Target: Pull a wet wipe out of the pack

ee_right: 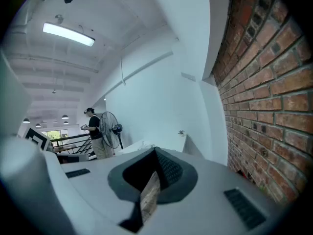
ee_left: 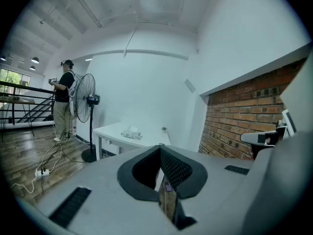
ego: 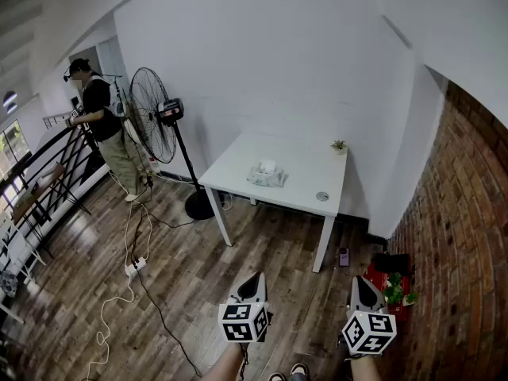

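Both tongs are clenched on nothing. The left gripper (ego: 255, 279) and the right gripper (ego: 358, 281) hang low at the bottom of the head view with their tips pointing up the frame. Each gripper's own view shows its dark pads meeting at the tip. The cubes on them carry black-and-white square patterns, no words.

The wet wipe pack (ego: 267, 175) lies on the white table (ego: 238, 162) at mid-frame, well apart from both grippers. A pale bit stands up from its top, and any print on it is too small to read. At the table's far right corner sits a small potted plant (ego: 339, 145), and near its front right edge a small round grey thing (ego: 321, 196).

Left of the table stands a fan (ego: 155, 111) on a black base. In the upper left a person (ego: 101, 121) in a dark top stands by a black railing (ego: 48, 161). On the wood floor (ego: 262, 248), which lies between the grippers and the table, are a white power strip (ego: 135, 267) at the lower left, with cables trailing from it, and a phone (ego: 344, 256) near the table's right leg. A red thing with green leaves (ego: 393, 288) sits against the brick wall (ego: 460, 236) at the right.
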Motion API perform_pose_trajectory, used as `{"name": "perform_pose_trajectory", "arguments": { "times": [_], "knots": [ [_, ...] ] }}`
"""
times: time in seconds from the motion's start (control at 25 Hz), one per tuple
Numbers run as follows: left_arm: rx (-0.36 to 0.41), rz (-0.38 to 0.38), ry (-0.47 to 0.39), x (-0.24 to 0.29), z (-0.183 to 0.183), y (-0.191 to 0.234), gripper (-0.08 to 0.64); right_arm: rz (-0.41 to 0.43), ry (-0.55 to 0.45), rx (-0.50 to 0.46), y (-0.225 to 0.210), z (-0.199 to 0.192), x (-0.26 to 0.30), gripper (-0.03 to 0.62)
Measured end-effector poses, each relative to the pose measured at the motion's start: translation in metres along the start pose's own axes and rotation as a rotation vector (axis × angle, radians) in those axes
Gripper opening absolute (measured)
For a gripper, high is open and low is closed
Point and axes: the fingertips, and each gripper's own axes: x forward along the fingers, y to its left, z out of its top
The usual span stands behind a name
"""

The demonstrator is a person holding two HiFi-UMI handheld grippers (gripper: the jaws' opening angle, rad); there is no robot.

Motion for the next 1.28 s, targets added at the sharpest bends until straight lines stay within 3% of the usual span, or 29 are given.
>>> {"name": "perform_pose_trajectory", "arguments": {
  "times": [0.36,0.96,1.28],
  "knots": [
    [-0.013,0.011,0.001,-0.002,0.000,0.010,0.002,0.015,0.000,-0.040,0.012,0.001,0.001,0.000],
    [-0.024,0.011,-0.005,-0.005,-0.001,0.007,0.002,0.014,-0.036,-0.006,0.005,0.005,-0.005,0.002],
    [-0.016,0.019,-0.011,-0.008,0.002,0.009,0.002,0.012,-0.043,-0.002,0.006,0.008,-0.007,0.041]
  ]
}}
